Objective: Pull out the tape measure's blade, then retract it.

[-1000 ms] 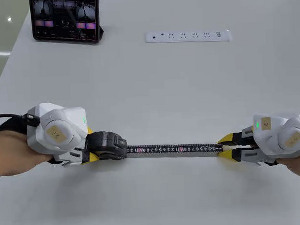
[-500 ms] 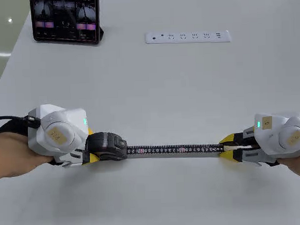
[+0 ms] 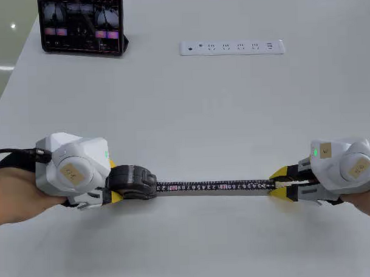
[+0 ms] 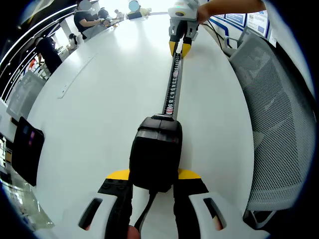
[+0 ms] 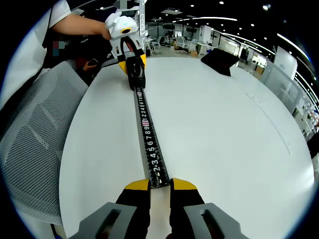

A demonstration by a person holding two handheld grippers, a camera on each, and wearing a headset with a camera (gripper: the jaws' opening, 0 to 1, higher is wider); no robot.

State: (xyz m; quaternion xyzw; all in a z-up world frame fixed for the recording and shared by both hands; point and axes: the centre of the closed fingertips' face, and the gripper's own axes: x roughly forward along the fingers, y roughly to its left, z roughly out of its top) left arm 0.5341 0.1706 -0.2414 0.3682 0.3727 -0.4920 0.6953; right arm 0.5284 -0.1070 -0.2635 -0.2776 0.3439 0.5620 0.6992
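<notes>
Left gripper: jaws clamped on the black tape measure, whose case sits on the white table near its front edge. Right gripper: jaws pinched together on the tip of the blade, which runs straight out from the case between the two grippers. Table: dark tablet propped at the far left, white power strip lying flat at the far centre; a grey mesh chair stands beside the table in a lit open office.
</notes>
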